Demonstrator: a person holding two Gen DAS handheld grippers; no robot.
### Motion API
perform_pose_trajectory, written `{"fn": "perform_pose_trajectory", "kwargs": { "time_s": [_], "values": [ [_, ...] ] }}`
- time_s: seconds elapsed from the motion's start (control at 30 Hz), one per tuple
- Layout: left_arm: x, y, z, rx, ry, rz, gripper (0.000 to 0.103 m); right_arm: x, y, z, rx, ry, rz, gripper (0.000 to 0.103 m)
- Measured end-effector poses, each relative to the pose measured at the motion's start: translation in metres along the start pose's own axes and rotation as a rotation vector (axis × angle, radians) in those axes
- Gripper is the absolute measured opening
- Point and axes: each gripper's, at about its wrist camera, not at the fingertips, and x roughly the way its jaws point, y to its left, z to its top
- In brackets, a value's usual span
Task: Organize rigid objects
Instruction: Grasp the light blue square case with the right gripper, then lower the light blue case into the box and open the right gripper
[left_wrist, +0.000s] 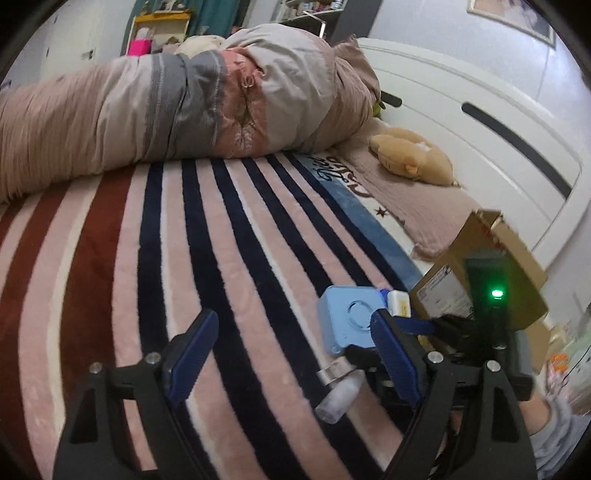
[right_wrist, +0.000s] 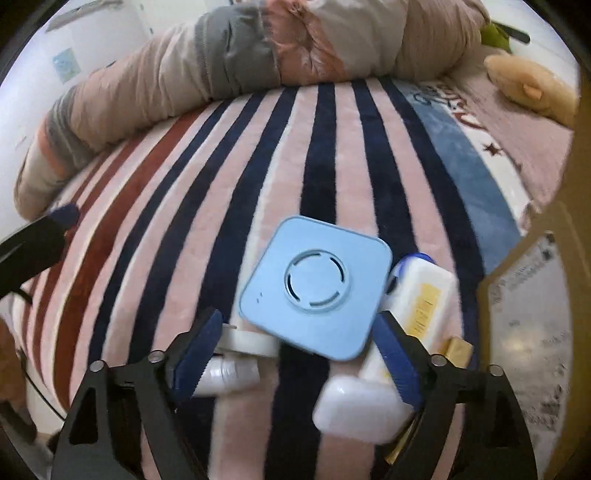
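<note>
A light blue square box (right_wrist: 314, 288) lies on the striped blanket; it also shows in the left wrist view (left_wrist: 347, 317). Around it lie a white bottle with a yellow label (right_wrist: 421, 291), a white case (right_wrist: 360, 408), a clear bottle with a silver cap (right_wrist: 229, 376) (left_wrist: 338, 391) and a gold item (right_wrist: 456, 349). My right gripper (right_wrist: 299, 339) is open just above the blue box, empty. My left gripper (left_wrist: 295, 343) is open and empty over the blanket, left of the box. The right gripper (left_wrist: 491, 332) shows in the left wrist view.
An open cardboard box (left_wrist: 491, 269) (right_wrist: 528, 295) stands at the right by the white headboard (left_wrist: 480, 122). A rolled duvet (left_wrist: 166, 107) lies across the back. A plush toy (left_wrist: 413, 158) lies near the headboard. The striped blanket (left_wrist: 184, 258) covers the bed.
</note>
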Motion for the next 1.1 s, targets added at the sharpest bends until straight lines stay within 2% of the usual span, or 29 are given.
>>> {"fn": "perform_pose_trajectory", "kwargs": {
  "time_s": [0.03, 0.23, 0.3, 0.33, 0.4, 0.53, 0.67, 0.8, 0.9, 0.93, 1.0, 1.03, 1.1],
  "values": [
    [-0.001, 0.001, 0.0, -0.003, -0.006, 0.003, 0.082, 0.003, -0.001, 0.002, 0.013, 0.005, 0.01, 0.092],
    [-0.002, 0.022, -0.001, -0.076, -0.01, 0.039, 0.082, 0.033, -0.001, 0.025, 0.044, 0.03, -0.003, 0.093],
    [-0.001, 0.031, -0.002, -0.098, -0.006, 0.049, 0.082, 0.043, 0.005, 0.027, 0.007, 0.047, -0.029, 0.089],
    [0.0, 0.033, -0.002, -0.107, -0.002, 0.053, 0.082, 0.046, 0.007, 0.028, -0.005, 0.05, -0.041, 0.082],
    [0.004, 0.037, -0.003, -0.116, 0.01, 0.062, 0.082, 0.047, 0.01, 0.028, -0.035, 0.029, -0.062, 0.081],
    [0.012, 0.039, -0.003, -0.126, 0.035, 0.056, 0.082, 0.034, 0.019, 0.022, -0.092, -0.029, -0.051, 0.08],
    [0.016, 0.036, -0.003, -0.149, 0.046, -0.035, 0.082, 0.009, 0.037, 0.014, -0.182, -0.112, -0.004, 0.08],
    [0.015, 0.027, -0.002, -0.174, 0.051, -0.204, 0.082, -0.031, 0.054, 0.005, -0.256, -0.231, 0.1, 0.08],
    [0.006, 0.01, 0.002, -0.147, 0.023, -0.302, 0.081, -0.062, 0.059, -0.001, -0.292, -0.31, 0.179, 0.08],
    [0.003, 0.003, 0.004, -0.137, 0.011, -0.339, 0.077, -0.074, 0.06, -0.004, -0.306, -0.337, 0.199, 0.08],
    [-0.008, -0.011, 0.007, -0.107, -0.016, -0.401, 0.061, -0.093, 0.058, -0.009, -0.322, -0.379, 0.226, 0.08],
    [-0.016, -0.021, 0.009, -0.086, -0.043, -0.426, 0.057, -0.104, 0.055, -0.012, -0.324, -0.404, 0.233, 0.08],
    [-0.03, -0.042, 0.014, -0.029, -0.087, -0.466, 0.039, -0.123, 0.05, -0.017, -0.327, -0.438, 0.249, 0.08]
  ]
}}
